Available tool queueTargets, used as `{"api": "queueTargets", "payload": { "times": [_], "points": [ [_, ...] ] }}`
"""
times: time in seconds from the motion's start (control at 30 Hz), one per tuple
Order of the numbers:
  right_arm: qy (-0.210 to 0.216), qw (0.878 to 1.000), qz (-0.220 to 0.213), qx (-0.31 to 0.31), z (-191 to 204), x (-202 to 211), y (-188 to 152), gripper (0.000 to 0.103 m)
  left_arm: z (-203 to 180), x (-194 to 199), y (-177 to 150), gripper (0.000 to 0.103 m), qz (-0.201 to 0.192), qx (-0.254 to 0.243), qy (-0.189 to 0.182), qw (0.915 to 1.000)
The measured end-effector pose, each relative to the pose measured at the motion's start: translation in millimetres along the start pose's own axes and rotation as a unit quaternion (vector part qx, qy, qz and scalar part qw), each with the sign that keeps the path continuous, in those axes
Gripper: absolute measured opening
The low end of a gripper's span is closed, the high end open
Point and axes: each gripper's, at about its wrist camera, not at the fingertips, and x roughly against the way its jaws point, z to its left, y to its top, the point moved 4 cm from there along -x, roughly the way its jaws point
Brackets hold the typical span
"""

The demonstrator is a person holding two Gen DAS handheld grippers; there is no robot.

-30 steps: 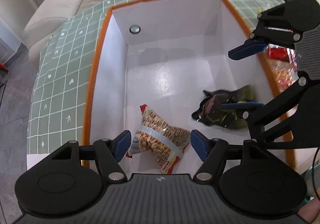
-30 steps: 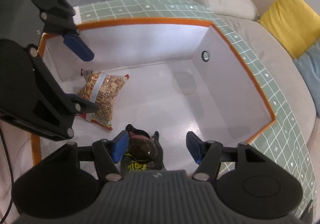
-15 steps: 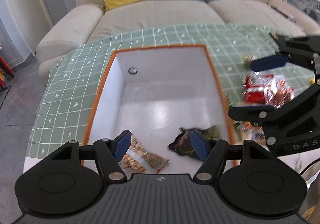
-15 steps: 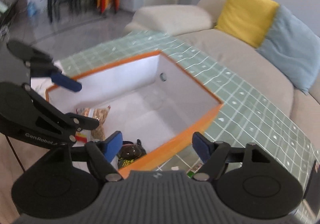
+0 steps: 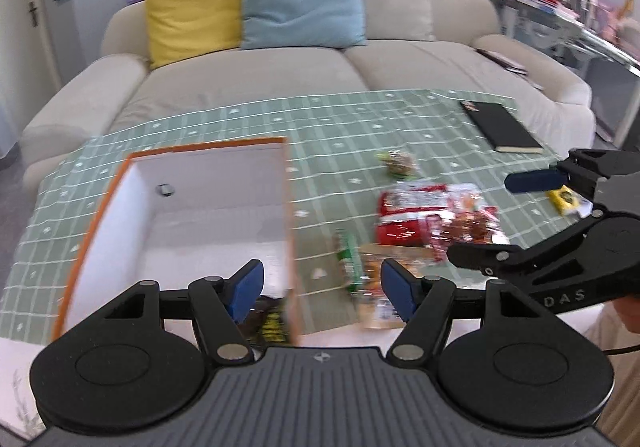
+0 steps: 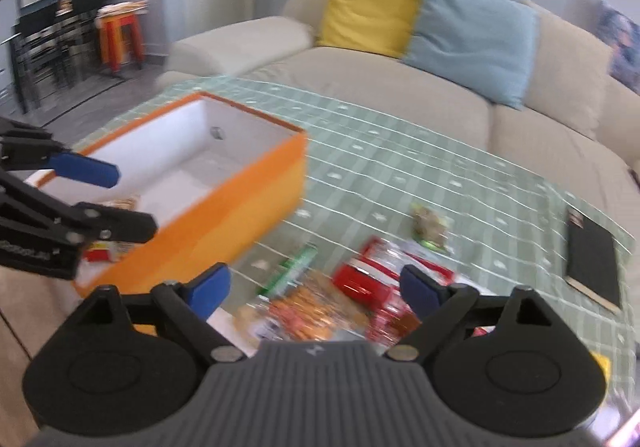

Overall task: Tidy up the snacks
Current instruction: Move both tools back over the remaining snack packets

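An orange box with a white inside sits on the green checked cloth; it also shows in the right wrist view. A dark snack packet and a peanut packet lie inside it. Loose snacks lie right of the box: red packets, an orange packet, a green stick and a small packet. My left gripper is open and empty above the box's right wall. My right gripper is open and empty above the loose snacks.
A black notebook lies at the cloth's right side. A small yellow packet lies near the right gripper. A beige sofa with yellow and blue cushions stands behind the table.
Both grippers have risen out of the box and swung right towards the loose snacks. The peanut packet and the dark packet stayed in the box.
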Motion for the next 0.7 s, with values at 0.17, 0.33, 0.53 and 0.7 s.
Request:
{"api": "queueTargets", "payload": {
  "times": [0.17, 0.33, 0.53, 0.7],
  "points": [
    [-0.028, 1.000, 0.002, -0.010, -30, 6, -25, 0.093, -32, -14, -1, 0.079, 0.010, -0.020, -0.025, 0.9994],
    [-0.044, 0.998, 0.017, -0.039, -59, 2, -50, 0.093, -57, -33, -3, 0.079, 0.019, -0.040, -0.040, 0.9982],
    [-0.047, 0.995, 0.048, -0.067, -80, -15, -69, 0.092, -71, -58, -10, 0.079, 0.025, -0.044, -0.050, 0.9974],
    [-0.034, 0.993, 0.062, -0.094, -90, -26, -71, 0.091, -69, -79, -18, 0.079, 0.045, -0.032, -0.040, 0.9977]
  ]
}}
